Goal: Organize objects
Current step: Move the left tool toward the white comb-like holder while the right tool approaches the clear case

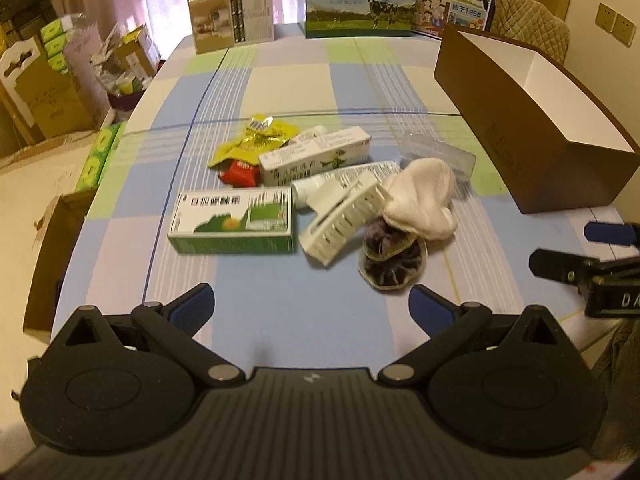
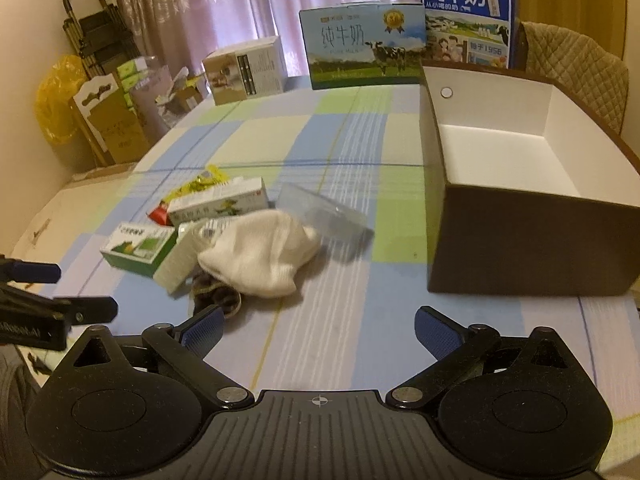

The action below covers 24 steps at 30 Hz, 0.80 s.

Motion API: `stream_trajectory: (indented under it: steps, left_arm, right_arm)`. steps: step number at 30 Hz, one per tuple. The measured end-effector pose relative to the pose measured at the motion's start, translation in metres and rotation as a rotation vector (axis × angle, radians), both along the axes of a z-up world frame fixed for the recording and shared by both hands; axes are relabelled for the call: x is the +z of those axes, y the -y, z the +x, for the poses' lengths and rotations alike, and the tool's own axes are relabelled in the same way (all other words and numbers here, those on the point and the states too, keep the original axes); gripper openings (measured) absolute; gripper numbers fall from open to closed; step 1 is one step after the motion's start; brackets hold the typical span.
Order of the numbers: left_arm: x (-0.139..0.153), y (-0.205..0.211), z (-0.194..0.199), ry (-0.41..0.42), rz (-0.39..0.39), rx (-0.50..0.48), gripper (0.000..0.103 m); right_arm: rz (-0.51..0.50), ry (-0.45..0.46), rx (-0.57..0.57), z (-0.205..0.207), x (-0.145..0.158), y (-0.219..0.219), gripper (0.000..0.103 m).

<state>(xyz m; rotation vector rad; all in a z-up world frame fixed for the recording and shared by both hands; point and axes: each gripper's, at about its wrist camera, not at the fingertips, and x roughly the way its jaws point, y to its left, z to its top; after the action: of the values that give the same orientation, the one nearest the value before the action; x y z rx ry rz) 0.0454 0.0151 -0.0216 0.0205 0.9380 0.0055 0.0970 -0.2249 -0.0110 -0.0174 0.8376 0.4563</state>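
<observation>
Clutter lies heaped mid-worktop (image 1: 320, 80): white sock (image 1: 422, 196), green medicine box (image 1: 232, 220). Left gripper (image 1: 312, 308) and right gripper (image 2: 319, 330) hold jaws wide, empty.

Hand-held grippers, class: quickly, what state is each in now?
Left hand-held gripper: open, holding nothing.
Right hand-held gripper: open, holding nothing.

Bare bench (image 2: 320, 344) lies before both hand-held grippers; the clutter pile (image 1: 320, 200) and brown box (image 2: 520, 248) flank an open lane.
</observation>
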Motion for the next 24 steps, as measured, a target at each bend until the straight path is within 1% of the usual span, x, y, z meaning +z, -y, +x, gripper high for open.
stream_trajectory:
  steps: [7,9,12,17,21,24]
  left_arm:
    - [-0.005,-0.002,0.021,0.027,0.028,-0.06,0.102]
    - [-0.007,-0.003,0.028,0.029,0.031,-0.074,0.098]
    - [-0.011,-0.003,0.038,0.038,0.031,-0.109,0.096]
    - [-0.022,0.002,0.049,0.063,0.075,-0.218,0.092]
    - [-0.031,0.007,0.06,0.079,0.115,-0.311,0.092]
    - [-0.037,0.007,0.071,0.077,0.122,-0.365,0.089]
  right_arm:
    - [0.021,0.001,0.015,0.019,-0.004,-0.008,0.09]
    - [0.014,0.009,0.018,0.023,-0.005,-0.011,0.09]
    - [0.01,0.007,0.012,0.028,-0.009,-0.011,0.09]
    - [0.018,-0.034,-0.017,0.032,-0.021,-0.002,0.09]
    - [0.017,-0.057,-0.038,0.034,-0.03,0.005,0.09]
    - [0.018,-0.07,-0.049,0.035,-0.034,0.01,0.09]
